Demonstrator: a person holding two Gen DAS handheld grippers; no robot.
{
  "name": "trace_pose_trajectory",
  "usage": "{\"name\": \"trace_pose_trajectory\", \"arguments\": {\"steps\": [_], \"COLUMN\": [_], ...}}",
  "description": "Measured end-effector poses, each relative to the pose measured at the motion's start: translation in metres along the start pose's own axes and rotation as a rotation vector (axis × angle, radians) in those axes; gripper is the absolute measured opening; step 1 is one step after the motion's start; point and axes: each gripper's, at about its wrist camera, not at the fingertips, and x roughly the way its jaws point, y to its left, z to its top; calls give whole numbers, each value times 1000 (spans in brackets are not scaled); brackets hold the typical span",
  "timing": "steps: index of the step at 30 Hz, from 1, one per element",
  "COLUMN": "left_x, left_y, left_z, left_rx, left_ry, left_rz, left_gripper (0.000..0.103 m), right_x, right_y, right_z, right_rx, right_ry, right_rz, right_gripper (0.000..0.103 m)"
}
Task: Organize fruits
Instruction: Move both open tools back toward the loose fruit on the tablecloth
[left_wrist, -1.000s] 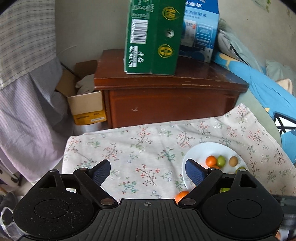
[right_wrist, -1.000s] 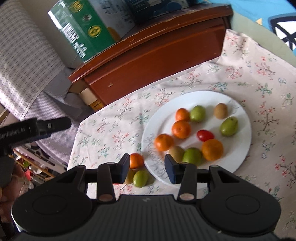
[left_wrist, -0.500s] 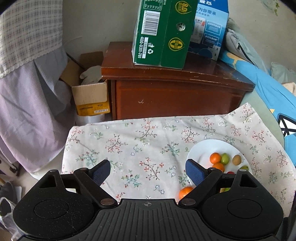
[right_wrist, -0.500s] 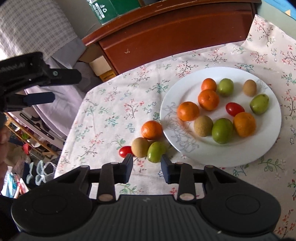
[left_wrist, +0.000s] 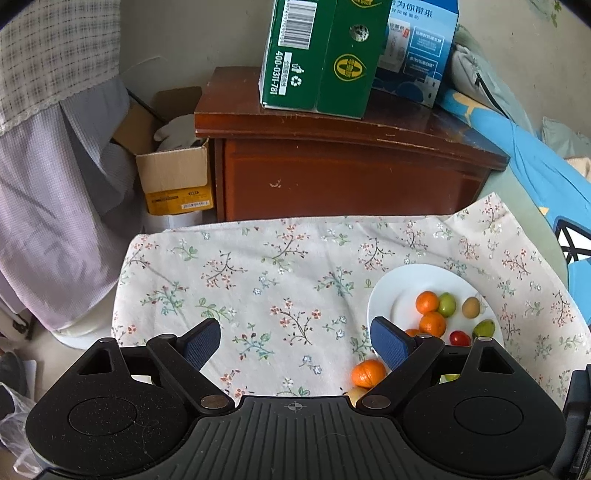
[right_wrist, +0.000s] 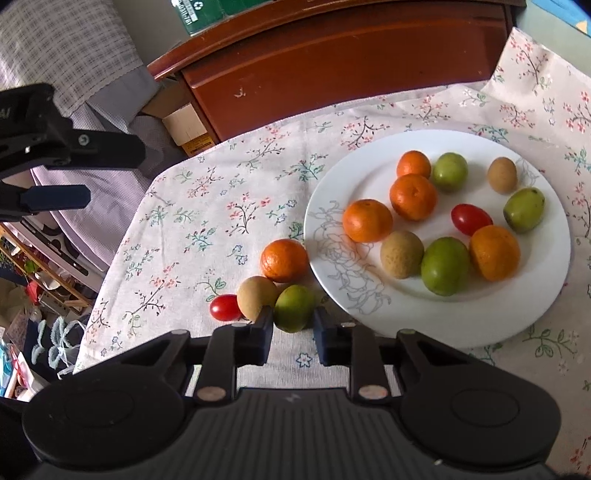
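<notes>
Four loose fruits lie beside the plate (right_wrist: 436, 325), your right gripper (right_wrist: 293, 326) clamped on the green one (right_wrist: 293, 308), your left gripper (left_wrist: 295, 341) wide and empty.

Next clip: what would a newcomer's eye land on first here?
The round white plate piled with orange, green, brown and red fruits, right of centre on the floral tablecloth. Next, four loose fruits beside its left rim, where the right gripper has its jaws either side of the small green fruit.
</notes>
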Motion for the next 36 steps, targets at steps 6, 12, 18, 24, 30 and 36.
{"name": "trace_pose_trajectory", "arguments": {"steps": [6, 12, 18, 24, 30, 36], "left_x": [11, 30, 47, 57, 67, 78], "left_y": [-1, -12, -30, -44, -57, -58], "left_z": [-4, -17, -33, -44, -50, -54], "left_rx": [4, 78, 205, 282, 342, 344], "left_ry": [35, 98, 107, 72, 56, 67], "left_rz": [-8, -40, -62, -86, -109, -119], "left_gripper": [90, 90, 89, 88, 87, 74], "right_x": [-9, -35, -54, -48, -44, -43], "right_y": [-2, -6, -11, -18, -26, -28], "right_z": [0, -6, -19, -22, -25, -25], "right_rx": [21, 41, 119, 152, 195, 202], "right_ry": [22, 28, 26, 62, 77, 72], "right_rz": [11, -27, -27, -48, -63, -57], "right_gripper": [23, 23, 23, 23, 23, 23]}}
